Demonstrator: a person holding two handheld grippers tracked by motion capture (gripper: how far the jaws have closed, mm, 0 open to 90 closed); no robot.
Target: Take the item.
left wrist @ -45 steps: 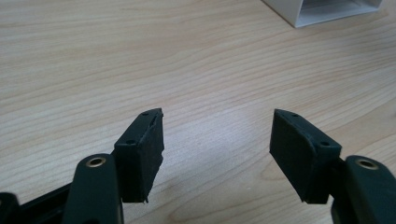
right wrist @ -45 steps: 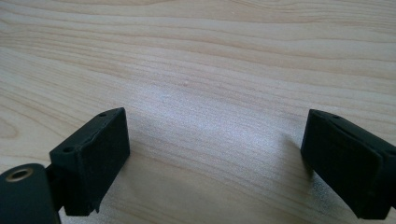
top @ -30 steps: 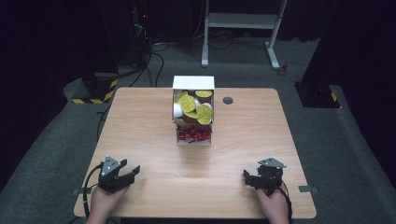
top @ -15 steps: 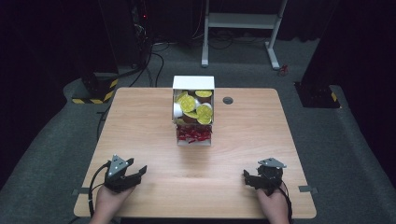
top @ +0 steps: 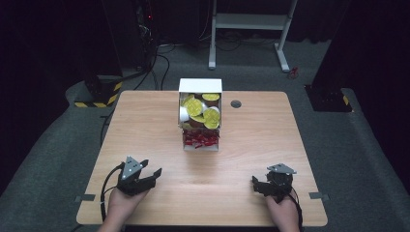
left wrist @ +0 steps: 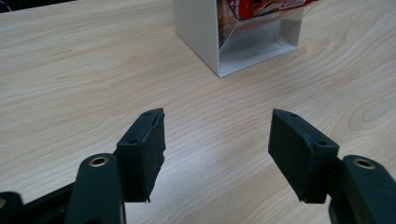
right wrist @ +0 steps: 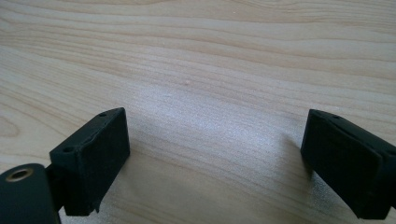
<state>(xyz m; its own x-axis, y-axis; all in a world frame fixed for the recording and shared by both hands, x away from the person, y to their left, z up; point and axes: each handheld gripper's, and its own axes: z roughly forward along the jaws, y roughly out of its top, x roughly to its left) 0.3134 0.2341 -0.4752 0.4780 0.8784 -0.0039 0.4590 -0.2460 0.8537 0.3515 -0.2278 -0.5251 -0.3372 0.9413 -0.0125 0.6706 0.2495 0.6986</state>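
Observation:
A white open-fronted box (top: 200,116) stands in the middle of the wooden table (top: 261,140). Its upper part holds several round yellow-lidded cups (top: 203,108), and red packets (top: 199,140) fill the lower shelf. My left gripper (top: 151,178) hovers near the front left of the table, open and empty, pointing toward the box (left wrist: 233,37). In the left gripper view its pads (left wrist: 142,156) stand well apart over bare wood. At the front right my right gripper (top: 255,184) is open and empty too, with its pads (right wrist: 95,156) low over the tabletop.
A small dark grommet (top: 236,104) sits in the table right of the box. Beyond the far edge are a white stand frame (top: 251,21), cables (top: 162,63) on the grey floor and a base with yellow-black tape (top: 99,92).
My left gripper has moved right and slightly up, toward the box, with its jaws unchanged. The right gripper has stayed where it was.

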